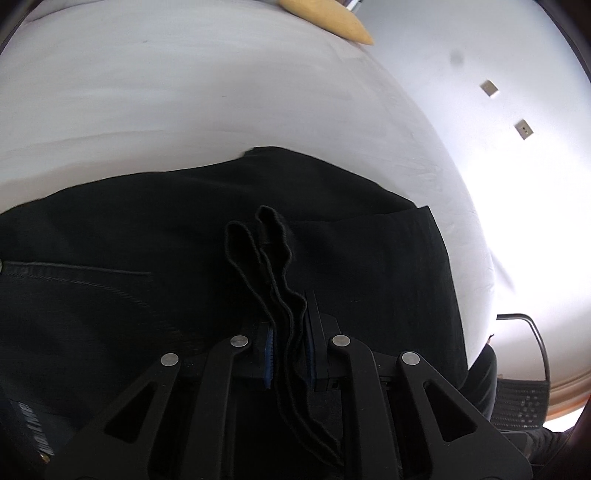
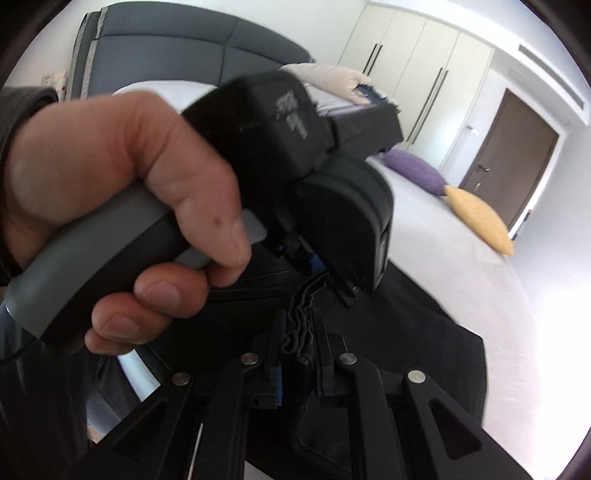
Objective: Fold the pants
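Black denim fills the space under both tools: the pants (image 1: 221, 258) lie spread across a white bed sheet (image 1: 184, 92), and each gripper has a bunched edge of them in its bite. The left gripper (image 1: 290, 343) points steeply down, its blue-lined pads drawn close on a wavy stack of folded hem edges that rises straight up between them and curls over just ahead of the tips. To its left a stitched pocket seam runs across the cloth; ahead of it the dark fabric ends in a curved edge and the sheet begins. Far ahead and to its right a yellow pillow (image 1: 328, 18) sits on the sheet.

The right gripper (image 2: 299, 350) is likewise pinched on crinkled black layers of the same pants (image 2: 424, 332), the folds standing up between its narrow jaws. Directly ahead of it, very close, the person's left hand (image 2: 122, 206) wraps a grey handle, thumb on top and fingertips curled beneath; the black body of the other tool juts out to the right of that hand and comes down just above the pinched cloth. Beyond, to the right gripper's right, the pants trail off over the sheet, and further on lie a purple pillow (image 2: 415, 170) and the yellow pillow (image 2: 480, 218). A grey padded headboard (image 2: 177, 55) stands far ahead.
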Tool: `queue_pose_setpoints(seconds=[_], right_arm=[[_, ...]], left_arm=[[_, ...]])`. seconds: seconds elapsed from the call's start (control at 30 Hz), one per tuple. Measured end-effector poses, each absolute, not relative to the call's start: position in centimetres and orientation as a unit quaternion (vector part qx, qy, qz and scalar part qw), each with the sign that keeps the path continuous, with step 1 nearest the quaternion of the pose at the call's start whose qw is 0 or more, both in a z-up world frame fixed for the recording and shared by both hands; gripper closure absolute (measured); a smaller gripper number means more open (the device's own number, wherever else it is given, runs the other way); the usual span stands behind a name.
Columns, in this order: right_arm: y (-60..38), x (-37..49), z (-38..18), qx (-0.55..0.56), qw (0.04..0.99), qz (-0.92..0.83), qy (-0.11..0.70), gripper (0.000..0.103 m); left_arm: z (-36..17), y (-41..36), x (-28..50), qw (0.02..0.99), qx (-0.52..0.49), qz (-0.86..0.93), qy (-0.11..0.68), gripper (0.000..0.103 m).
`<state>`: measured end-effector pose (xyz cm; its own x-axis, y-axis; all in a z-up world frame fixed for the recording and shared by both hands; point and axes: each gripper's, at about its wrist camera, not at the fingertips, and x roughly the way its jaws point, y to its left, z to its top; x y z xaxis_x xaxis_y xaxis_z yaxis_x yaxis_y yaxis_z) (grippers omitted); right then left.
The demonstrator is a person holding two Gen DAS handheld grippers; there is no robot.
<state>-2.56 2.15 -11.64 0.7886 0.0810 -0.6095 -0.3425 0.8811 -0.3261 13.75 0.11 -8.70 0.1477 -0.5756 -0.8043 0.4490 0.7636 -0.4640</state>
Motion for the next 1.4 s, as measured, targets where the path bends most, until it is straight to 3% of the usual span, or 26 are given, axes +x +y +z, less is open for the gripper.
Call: queue_pose_setpoints(seconds=[0.23, 0.27, 0.33, 0.4, 0.63, 0.83, 0.87, 0.93, 1.03, 1.2, 1.27, 1.4], right_arm=[[3.4, -1.4, -12.5, -0.209, 0.913, 0.129, 0.325, 0.088], [3.2, -0.7, -12.5, -0.203, 0.91, 0.137, 0.334, 0.084], [2.6, -0.4, -12.9, -0.174, 0.904, 0.153, 0.358, 0.055], [1.1, -1.1, -12.3, -0.13, 0.908, 0.169, 0.361, 0.045], [-9.9, -5.4, -9.7, 0.075, 0.891, 0.243, 0.377, 0.046], [-21.5, -4.2, -8.5, 0.249, 0.871, 0.212, 0.367, 0.062], [-23.4, -3.4, -8.8, 0.273, 0.863, 0.211, 0.37, 0.063], [-26.4, -1.7, -9.4, 0.308, 0.852, 0.197, 0.375, 0.076], [-30.2, 3.5, -11.2, 0.363, 0.824, 0.196, 0.389, 0.082], [-32.8, 9.6, -15.0, 0.407, 0.789, 0.179, 0.424, 0.084], [-32.6, 10.5, -16.4, 0.399, 0.782, 0.174, 0.446, 0.101], [-31.1, 9.2, -17.6, 0.408, 0.77, 0.192, 0.451, 0.103]], left_arm=[[-10.6, 0.8, 14.4, 0.759, -0.058, -0.342, 0.551, 0.09], [-10.9, 1.3, 14.2, 0.759, -0.059, -0.344, 0.549, 0.09], [-10.4, 0.3, 13.3, 0.766, -0.054, -0.339, 0.543, 0.087], [-9.7, 1.3, 13.0, 0.783, -0.042, -0.322, 0.531, 0.083], [-5.8, 0.9, 10.1, 0.863, 0.07, -0.229, 0.445, 0.083], [-9.8, -4.7, 5.5, 0.847, 0.21, -0.22, 0.437, 0.083], [-10.2, -4.7, 4.8, 0.855, 0.214, -0.214, 0.421, 0.083], [-10.5, -4.4, 4.3, 0.862, 0.202, -0.206, 0.417, 0.083], [-10.6, -4.0, 5.0, 0.861, 0.16, -0.207, 0.435, 0.083], [-10.7, -4.5, 4.9, 0.859, 0.177, -0.214, 0.43, 0.083], [-10.5, -4.2, 4.9, 0.861, 0.174, -0.213, 0.428, 0.083], [-10.8, -4.1, 4.2, 0.863, 0.176, -0.211, 0.424, 0.083]])
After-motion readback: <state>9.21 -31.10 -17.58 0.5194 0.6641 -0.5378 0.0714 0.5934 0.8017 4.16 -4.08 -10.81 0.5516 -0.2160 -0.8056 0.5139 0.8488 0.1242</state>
